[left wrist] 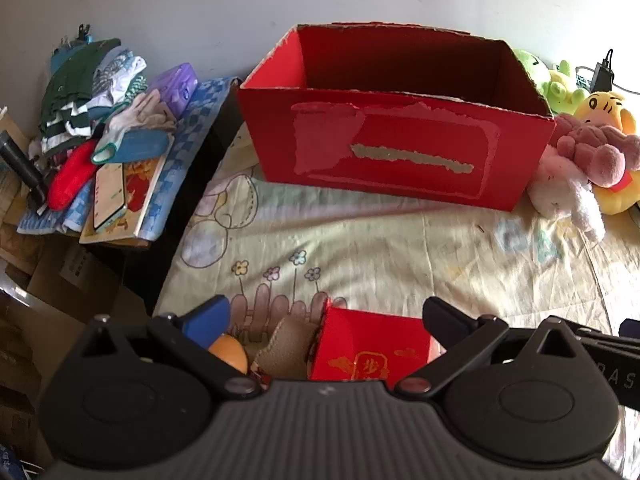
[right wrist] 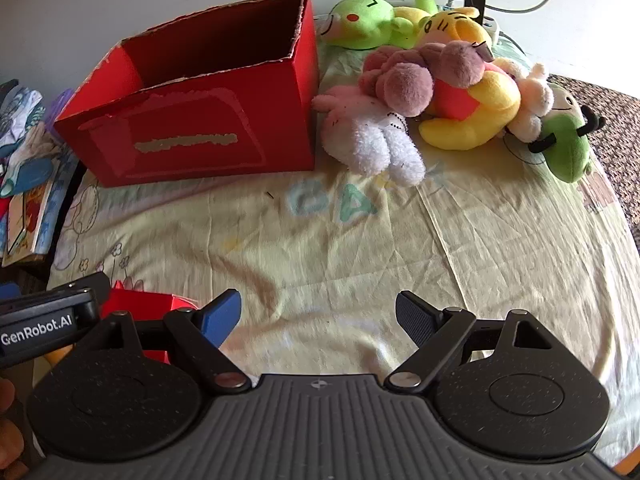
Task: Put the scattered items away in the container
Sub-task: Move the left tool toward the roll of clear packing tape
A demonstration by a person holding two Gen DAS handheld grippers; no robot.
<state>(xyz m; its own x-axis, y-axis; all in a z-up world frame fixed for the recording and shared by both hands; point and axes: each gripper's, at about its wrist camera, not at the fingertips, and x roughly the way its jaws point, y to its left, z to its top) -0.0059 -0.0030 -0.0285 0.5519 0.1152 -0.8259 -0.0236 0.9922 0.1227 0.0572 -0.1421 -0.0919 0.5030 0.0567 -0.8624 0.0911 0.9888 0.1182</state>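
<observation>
Both grippers hang wide open over the bedsheet, nothing held, with small items under the left one.

Nearest the lens, the left gripper (left wrist: 326, 316) stands spread with nothing clamped; just below and between its fingers lie, from left to right, an orange ball (left wrist: 230, 354), a tan pouch (left wrist: 286, 346) and a small red packet with gold print (left wrist: 370, 346), so this hand looks the nearer to them. The red cardboard box (left wrist: 394, 152), top open, sits straight ahead across bare sheet (left wrist: 360, 248), its long side facing the grippers. The right gripper (right wrist: 318, 312), equally unclenched, has only sheet beneath it; the plush toys (right wrist: 424, 92) lie ahead to its right, heaped touching the box's right end. Left of the bed, a stack of clothes and books (left wrist: 104, 128) sits apart. Nothing seems to block the path to the box.
</observation>
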